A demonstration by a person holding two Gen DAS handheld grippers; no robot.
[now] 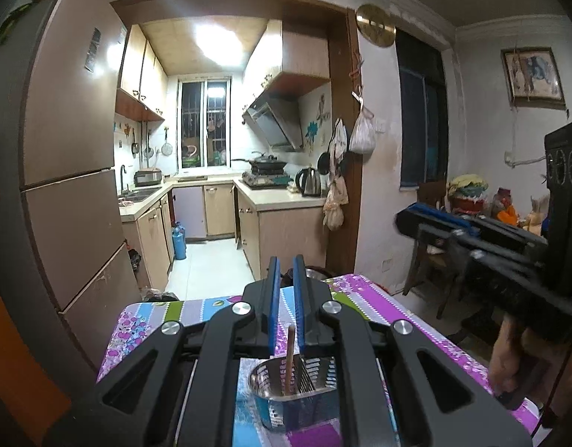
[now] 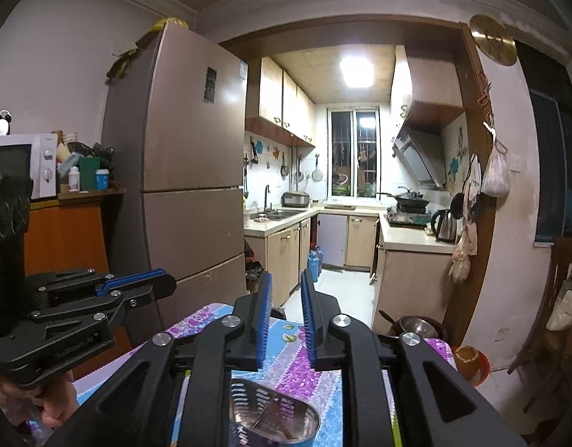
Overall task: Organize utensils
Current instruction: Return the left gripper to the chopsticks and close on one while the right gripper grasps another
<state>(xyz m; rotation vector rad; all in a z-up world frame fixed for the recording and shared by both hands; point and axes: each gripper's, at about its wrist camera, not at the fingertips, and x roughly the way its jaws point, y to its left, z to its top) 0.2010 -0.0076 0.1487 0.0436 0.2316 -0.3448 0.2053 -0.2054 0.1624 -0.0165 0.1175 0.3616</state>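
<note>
The left gripper (image 1: 287, 272) holds its blue-padded jaws parted by a narrow gap with nothing between them, raised above the table (image 1: 416, 320) and aimed toward the far kitchen; below and nearer than its fingertips stands a steel utensil holder (image 1: 282, 391) with slotted walls, upright on the patterned cloth at the near middle of the table; inside it a single brown chopstick (image 1: 290, 361) stands nearly vertical, its long axis running up and down, its upper end pointing up toward the parted jaws and leaning a little to the right, its lower end hidden in the cup.

The right gripper (image 2: 286, 296) also has its jaws apart, a little wider, gripping nothing; the same holder shows directly beneath it at the near edge of its view, open mouth upward; the chopstick cannot be made out there.

To the far left stands a tall brown fridge (image 1: 69, 141); a kettle (image 1: 310, 180) sits on the far counter.
</note>
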